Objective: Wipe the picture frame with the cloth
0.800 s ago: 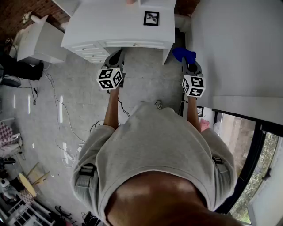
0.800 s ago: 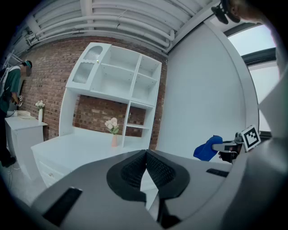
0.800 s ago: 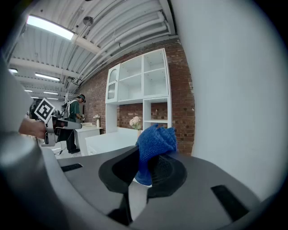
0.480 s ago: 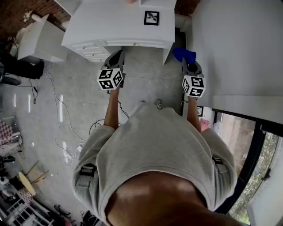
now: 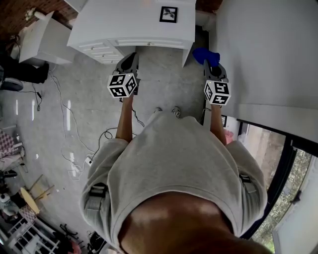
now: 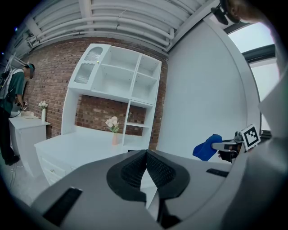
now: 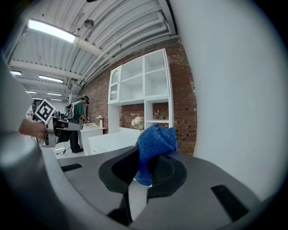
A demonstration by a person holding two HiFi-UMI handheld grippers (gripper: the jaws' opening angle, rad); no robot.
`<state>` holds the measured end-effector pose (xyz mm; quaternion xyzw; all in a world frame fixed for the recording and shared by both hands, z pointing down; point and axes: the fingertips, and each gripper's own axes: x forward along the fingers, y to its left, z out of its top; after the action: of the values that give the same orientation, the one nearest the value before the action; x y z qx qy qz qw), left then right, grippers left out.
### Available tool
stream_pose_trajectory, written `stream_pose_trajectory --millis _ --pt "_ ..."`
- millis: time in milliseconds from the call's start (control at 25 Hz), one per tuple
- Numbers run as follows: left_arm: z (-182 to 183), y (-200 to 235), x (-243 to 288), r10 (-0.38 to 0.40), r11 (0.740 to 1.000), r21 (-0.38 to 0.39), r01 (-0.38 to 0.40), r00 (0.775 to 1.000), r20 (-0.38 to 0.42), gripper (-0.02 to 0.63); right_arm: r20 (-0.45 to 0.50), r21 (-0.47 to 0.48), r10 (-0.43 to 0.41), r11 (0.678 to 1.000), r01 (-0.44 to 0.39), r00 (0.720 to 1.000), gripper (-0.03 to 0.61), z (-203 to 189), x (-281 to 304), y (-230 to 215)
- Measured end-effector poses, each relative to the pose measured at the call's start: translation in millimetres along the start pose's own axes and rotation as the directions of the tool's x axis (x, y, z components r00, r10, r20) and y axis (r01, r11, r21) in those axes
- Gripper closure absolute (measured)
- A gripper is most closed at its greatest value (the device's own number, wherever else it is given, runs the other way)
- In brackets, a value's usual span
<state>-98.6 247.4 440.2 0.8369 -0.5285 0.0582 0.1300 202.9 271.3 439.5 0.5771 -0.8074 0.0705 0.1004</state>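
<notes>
A small black picture frame [image 5: 169, 14] lies on the white desk [image 5: 124, 25] at the top of the head view. My right gripper [image 5: 210, 67] is shut on a blue cloth [image 5: 205, 56], held in the air off the desk's right corner. The cloth [image 7: 155, 143] bunches up between the jaws in the right gripper view. Over the floor in front of the desk drawers, my left gripper [image 5: 130, 59] hangs shut. Its pads [image 6: 135, 168] meet with nothing between them. From the left gripper view the cloth [image 6: 207, 147] shows at the right.
A white wall [image 5: 268, 54] runs close along the right. A white hutch with shelves [image 6: 121, 85] stands on the desk, with a vase of flowers [image 6: 113, 128]. Cables [image 5: 74, 144] trail over the floor at left. A person in green [image 7: 78, 119] stands by a side cabinet [image 5: 42, 44].
The person has stepped a little toward the desk, and both grippers have come slightly nearer to it. Both grippers keep their hold unchanged.
</notes>
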Motion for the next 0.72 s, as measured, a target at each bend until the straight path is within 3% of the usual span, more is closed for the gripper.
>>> stream_pose_trajectory --millis 720 --pt "-13.8 -25.8 17.2 0.065 0.998 -0.017 -0.065 0.998 0.005 0.598 -0.007 -0.02 0.091 0.996 -0.091 0.996 0.523 -9.4 19.1 -31.1"
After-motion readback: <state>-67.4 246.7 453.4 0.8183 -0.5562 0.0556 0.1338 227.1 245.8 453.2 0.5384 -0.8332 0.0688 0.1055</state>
